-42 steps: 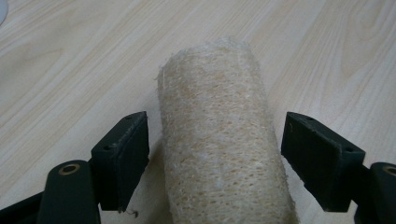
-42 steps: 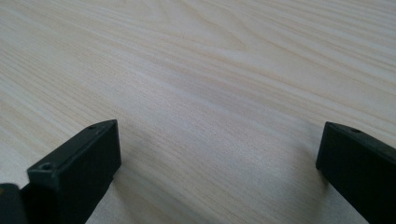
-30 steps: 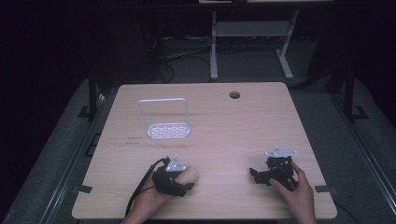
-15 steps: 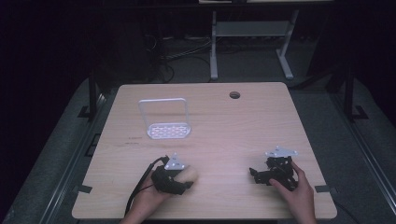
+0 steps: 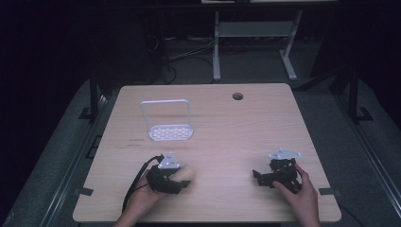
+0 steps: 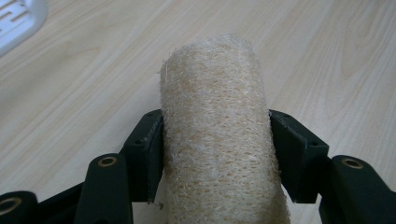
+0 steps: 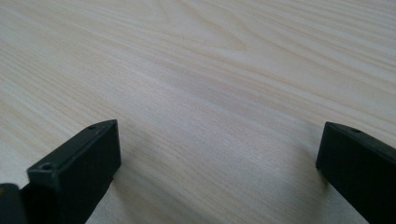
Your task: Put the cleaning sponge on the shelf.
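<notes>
Left claw point(image 6: 215, 135) closed onto loofah point(image 6: 217, 140)

Pale wooden table point(image 5: 213, 127): white perforated metal rack with an upright wire frame point(image 5: 168, 124) on its left half, toward the far side. Round dark cable hole point(image 5: 237, 96) near the far edge, right of the rack. Tan fibrous loofah roll point(image 6: 217, 135) at the near left, between the jaws of the left gripper point(image 5: 166, 176), in front of the rack. Right gripper point(image 5: 276, 174) at the near right, well apart from the roll.
</notes>
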A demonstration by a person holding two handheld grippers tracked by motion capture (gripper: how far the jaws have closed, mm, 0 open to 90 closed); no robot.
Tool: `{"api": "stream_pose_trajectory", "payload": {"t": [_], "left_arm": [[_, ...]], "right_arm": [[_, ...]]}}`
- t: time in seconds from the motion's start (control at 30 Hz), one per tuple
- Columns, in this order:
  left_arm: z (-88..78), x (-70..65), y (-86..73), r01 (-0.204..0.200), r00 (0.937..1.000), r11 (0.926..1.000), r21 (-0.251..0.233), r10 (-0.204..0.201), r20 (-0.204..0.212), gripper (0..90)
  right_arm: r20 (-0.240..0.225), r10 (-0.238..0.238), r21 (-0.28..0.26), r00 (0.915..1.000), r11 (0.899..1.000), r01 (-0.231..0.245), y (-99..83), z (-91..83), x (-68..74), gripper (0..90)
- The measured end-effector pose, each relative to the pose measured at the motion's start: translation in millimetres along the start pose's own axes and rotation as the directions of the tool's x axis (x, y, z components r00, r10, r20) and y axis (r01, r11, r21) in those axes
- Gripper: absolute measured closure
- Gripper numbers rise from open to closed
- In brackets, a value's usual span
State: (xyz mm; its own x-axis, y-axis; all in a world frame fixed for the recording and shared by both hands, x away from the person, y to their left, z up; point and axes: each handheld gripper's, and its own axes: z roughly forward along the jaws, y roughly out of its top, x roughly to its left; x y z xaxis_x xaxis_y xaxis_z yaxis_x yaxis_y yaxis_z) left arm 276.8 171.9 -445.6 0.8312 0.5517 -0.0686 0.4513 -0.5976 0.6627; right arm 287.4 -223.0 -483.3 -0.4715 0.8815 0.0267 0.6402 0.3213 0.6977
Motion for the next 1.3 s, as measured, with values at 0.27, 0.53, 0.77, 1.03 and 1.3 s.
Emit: {"api": "stream_pose_trajectory", "payload": {"t": [0.27, 0.53, 0.77, 1.03, 1.3], "left_arm": [[-8.6, 9.4, -1.8, 0.005, 0.9998, 1.0000, -0.007, -0.005, -0.017, 40.2], [-13.9, 15.9, -3.0, 0.010, 0.9994, 0.9999, -0.007, -0.010, -0.032, 40.2], [-17.9, 22.6, -1.9, 0.017, 0.9987, 0.9998, -0.014, -0.017, -0.048, 40.3], [-20.5, 32.7, -0.9, 0.032, 0.9976, 0.9992, -0.023, -0.034, -0.061, 40.3], [-20.8, 42.9, -0.9, 0.036, 0.9962, 0.9990, -0.024, -0.038, -0.078, 40.3]], "right_arm": [[0.000, 0.000, 0.000, 1.0000, 1.000, 0.000, 0.0, 0.0, 0.0, 0.0], [0.000, 0.000, 0.000, 1.0000, 1.000, 0.000, 0.0, 0.0, 0.0, 0.0], [0.000, 0.000, 0.000, 1.0000, 1.000, 0.000, 0.0, 0.0, 0.0, 0.0], [0.000, -0.001, 0.000, 1.0000, 1.000, 0.001, 0.0, 0.0, -0.1, 0.0], [0.000, 0.000, 0.000, 1.0000, 1.000, 0.000, 0.0, 0.0, 0.0, 0.0]]}}
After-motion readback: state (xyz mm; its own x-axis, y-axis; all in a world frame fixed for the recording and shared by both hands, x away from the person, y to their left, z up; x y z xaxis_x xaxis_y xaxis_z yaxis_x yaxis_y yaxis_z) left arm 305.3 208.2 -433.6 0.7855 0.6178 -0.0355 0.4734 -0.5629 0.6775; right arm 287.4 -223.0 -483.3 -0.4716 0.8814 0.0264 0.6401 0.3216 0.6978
